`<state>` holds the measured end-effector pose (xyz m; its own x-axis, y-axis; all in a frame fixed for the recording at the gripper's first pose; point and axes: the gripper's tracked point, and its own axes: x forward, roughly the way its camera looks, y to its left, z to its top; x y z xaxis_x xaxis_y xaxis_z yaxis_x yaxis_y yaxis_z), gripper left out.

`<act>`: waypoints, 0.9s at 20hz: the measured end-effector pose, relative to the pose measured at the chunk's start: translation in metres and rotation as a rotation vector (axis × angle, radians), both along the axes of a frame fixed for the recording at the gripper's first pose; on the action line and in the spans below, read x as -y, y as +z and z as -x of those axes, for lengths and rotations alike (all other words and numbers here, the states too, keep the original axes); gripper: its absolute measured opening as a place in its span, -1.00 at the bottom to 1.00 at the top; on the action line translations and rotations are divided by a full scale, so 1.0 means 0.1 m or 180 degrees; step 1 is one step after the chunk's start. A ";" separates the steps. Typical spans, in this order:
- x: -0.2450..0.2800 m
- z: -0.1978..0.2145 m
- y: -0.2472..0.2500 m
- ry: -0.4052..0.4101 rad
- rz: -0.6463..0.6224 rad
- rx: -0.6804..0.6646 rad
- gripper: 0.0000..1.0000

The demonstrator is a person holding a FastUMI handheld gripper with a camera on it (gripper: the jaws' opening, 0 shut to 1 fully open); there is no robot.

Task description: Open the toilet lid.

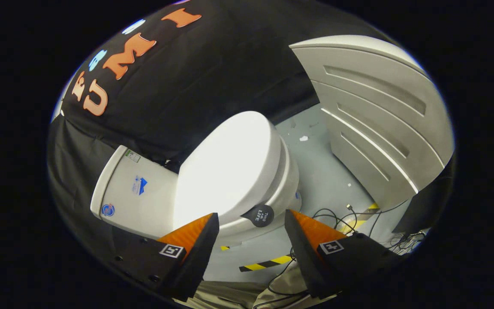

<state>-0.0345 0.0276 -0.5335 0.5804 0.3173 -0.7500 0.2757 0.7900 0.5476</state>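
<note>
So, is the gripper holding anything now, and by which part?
Nothing is held. The gripper is open, fingers apart, with the round black knob at the closed toilet lid's front edge just ahead between them.

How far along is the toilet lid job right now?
Done: only the approach. The gripper is lined up with the front of the toilet lid.
In hand: the jaws stand open and hold nothing, with the round black handle on the lid's front edge just ahead, between them.
Left: the lid is down flat on the bowl, so gripping the handle and lifting toward the tank both remain.
</note>
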 end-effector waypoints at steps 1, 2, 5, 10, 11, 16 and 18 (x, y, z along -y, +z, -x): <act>0.00 0.03 -0.11 -0.0022 -0.0023 -0.0088 0.98; -0.01 0.03 -0.21 -0.0057 -0.0075 -0.0158 0.99; -0.05 -0.01 -0.40 -0.0178 -0.0260 -0.0289 0.97; -0.06 -0.05 -0.66 -0.0324 -0.0434 -0.0448 0.79; -0.07 -0.08 -0.68 -0.0346 -0.0489 -0.0463 0.74; -0.26 -0.07 -0.77 -0.0351 -0.0770 -0.0602 0.41; -0.33 -0.06 -0.80 -0.0298 -0.0830 -0.0644 0.17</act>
<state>-0.0282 0.0604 -0.6135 0.4639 0.4658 -0.7535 0.4641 0.5968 0.6546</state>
